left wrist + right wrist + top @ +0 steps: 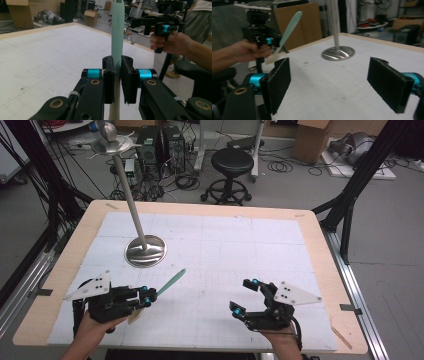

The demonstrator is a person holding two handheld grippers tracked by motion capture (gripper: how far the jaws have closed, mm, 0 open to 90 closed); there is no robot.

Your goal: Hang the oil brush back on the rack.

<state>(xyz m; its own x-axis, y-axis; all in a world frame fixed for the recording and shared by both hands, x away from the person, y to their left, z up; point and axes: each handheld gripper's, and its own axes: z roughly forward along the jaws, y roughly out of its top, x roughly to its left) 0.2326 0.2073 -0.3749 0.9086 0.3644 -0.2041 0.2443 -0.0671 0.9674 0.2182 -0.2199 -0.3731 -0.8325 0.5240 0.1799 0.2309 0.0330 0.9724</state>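
Observation:
A slim tool (pixel 170 280) with a pale green handle and a cream flat end is clamped in my left gripper (pixel 148 296) at the table's front left. The green end points up and right, above the mat, and the cream end hangs below the jaws. In the left gripper view the pads press on the tool (pixel 117 30) from both sides. My right gripper (pixel 241 295) stands open at the front right, nothing between its jaws. The right gripper view has its own wide jaws (pixel 329 77) in front and the held tool (pixel 289 27) farther off at the left.
A metal stand with a round base (pixel 145 251) and a tall leaning pole rises from the white mat (pixel 225 245), left of centre. A black stool (pixel 232 162), cables and boxes are on the floor beyond the table. A thin wooden stick (pixel 342 336) lies at the front right corner.

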